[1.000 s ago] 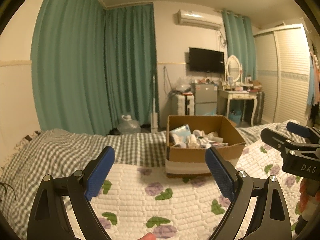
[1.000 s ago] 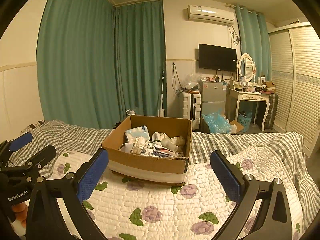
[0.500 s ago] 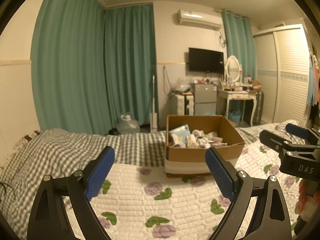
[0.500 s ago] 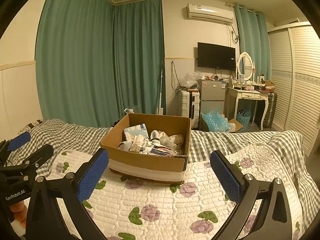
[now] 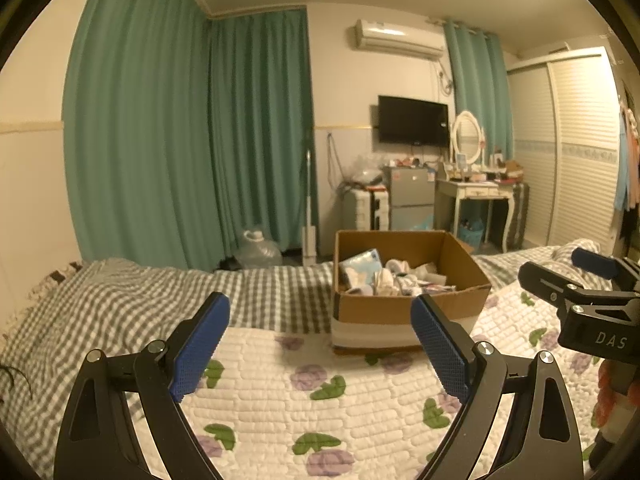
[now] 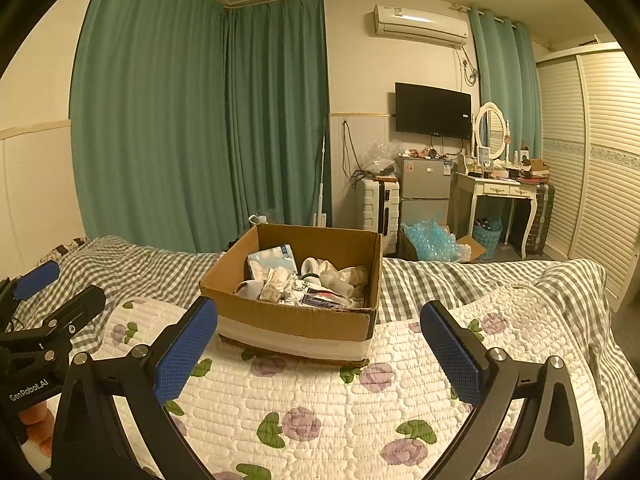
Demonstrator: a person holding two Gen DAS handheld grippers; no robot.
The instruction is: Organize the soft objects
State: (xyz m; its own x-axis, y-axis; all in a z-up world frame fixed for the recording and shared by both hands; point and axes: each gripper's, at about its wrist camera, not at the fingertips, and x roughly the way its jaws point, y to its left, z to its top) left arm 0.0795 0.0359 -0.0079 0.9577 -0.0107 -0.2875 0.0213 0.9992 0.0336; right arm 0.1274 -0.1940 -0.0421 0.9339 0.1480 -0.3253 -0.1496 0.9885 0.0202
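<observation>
Cardboard box (image 6: 294, 320) on quilt (image 6: 320, 408), both grippers' fingers (image 5: 200, 344) spread, empty.

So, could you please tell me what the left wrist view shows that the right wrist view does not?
Only the left view shows the water jug on the floor and the right gripper at its edge. Only the right view shows the blue bag and the left gripper. Both show the box on the quilt, the TV and the curtains.

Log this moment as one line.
phase: approach | left gripper: open, empty | right gripper: open, empty | cardboard box: on quilt, full, untouched
</observation>
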